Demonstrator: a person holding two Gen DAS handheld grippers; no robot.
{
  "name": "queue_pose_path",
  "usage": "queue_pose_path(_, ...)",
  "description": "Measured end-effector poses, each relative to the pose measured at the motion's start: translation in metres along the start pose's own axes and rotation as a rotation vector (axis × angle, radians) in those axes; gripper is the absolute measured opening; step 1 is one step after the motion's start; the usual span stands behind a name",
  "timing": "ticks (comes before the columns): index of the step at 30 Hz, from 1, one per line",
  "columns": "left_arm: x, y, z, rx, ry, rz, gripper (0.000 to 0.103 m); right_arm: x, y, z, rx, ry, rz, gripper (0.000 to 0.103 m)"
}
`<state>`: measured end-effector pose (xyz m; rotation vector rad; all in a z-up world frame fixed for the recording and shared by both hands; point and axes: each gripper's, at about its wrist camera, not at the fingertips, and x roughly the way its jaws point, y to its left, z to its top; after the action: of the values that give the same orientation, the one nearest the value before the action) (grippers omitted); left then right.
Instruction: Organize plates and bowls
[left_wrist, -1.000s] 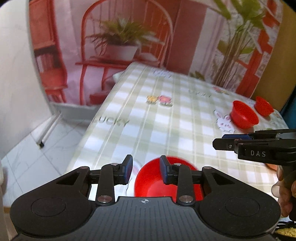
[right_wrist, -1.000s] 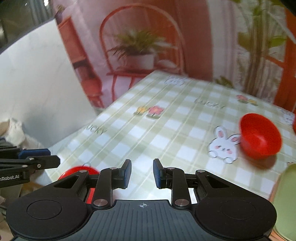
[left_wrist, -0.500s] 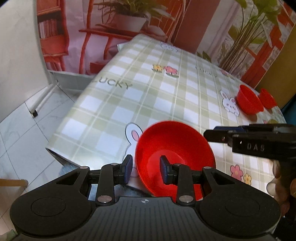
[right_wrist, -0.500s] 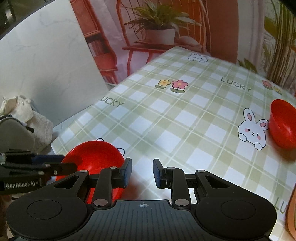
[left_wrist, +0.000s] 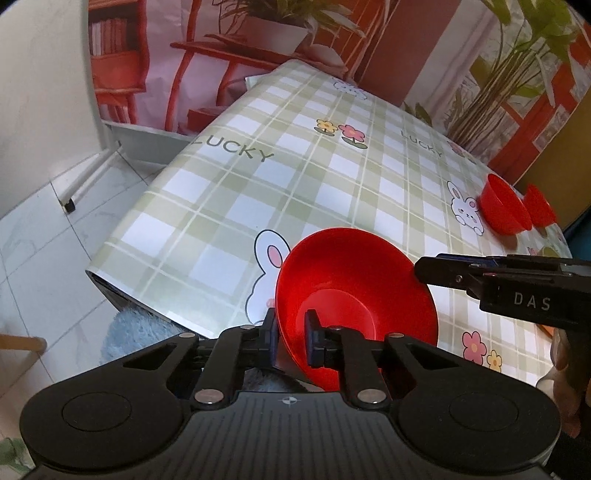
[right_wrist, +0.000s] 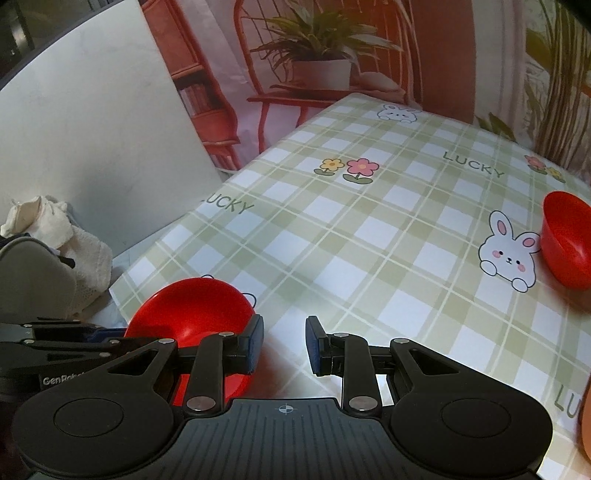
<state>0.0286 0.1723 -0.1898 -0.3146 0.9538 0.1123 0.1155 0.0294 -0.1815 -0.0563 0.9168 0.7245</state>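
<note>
My left gripper (left_wrist: 291, 332) is shut on the near rim of a large red bowl (left_wrist: 354, 291) and holds it tilted above the table's near corner. The same bowl shows in the right wrist view (right_wrist: 192, 317) at the lower left, with the left gripper (right_wrist: 55, 336) beside it. My right gripper (right_wrist: 284, 343) is open and empty over the tablecloth; it appears in the left wrist view (left_wrist: 517, 284) just right of the bowl. Two smaller red bowls (left_wrist: 502, 210) (left_wrist: 541, 210) stand side by side at the far right; one shows in the right wrist view (right_wrist: 567, 240).
The table (left_wrist: 295, 177) has a green checked cloth with rabbits and flowers. Its near left corner drops to a tiled floor (left_wrist: 44, 236). A blue fluffy thing (left_wrist: 136, 332) lies below the edge. A white cloth bundle (right_wrist: 59, 236) sits left. An orange edge (right_wrist: 585, 435) shows at right.
The left gripper has closed on the red bowl's rim and lifted and tilted it. Both cameras have risen and look down more on the table.
</note>
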Motion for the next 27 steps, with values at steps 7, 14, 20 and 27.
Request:
queue_pose_path(7, 0.004, -0.001, 0.000, -0.005, 0.002, -0.006, 0.013, 0.004, 0.001, -0.003, 0.011, 0.024, 0.014, 0.024)
queue_pose_path(14, 0.008, -0.008, 0.001, 0.025, 0.010, -0.003, 0.011, 0.016, -0.006, -0.009, 0.054, 0.086, 0.041, 0.023)
queue_pose_path(20, 0.013, -0.016, 0.010, 0.054, 0.015, -0.016, 0.010, 0.019, -0.014, -0.016, 0.118, 0.098, 0.071, 0.007)
queue_pose_path(27, 0.016, -0.031, 0.021, 0.087, 0.000, -0.027, 0.010, 0.007, -0.024, -0.014, 0.155, 0.046, 0.037, 0.006)
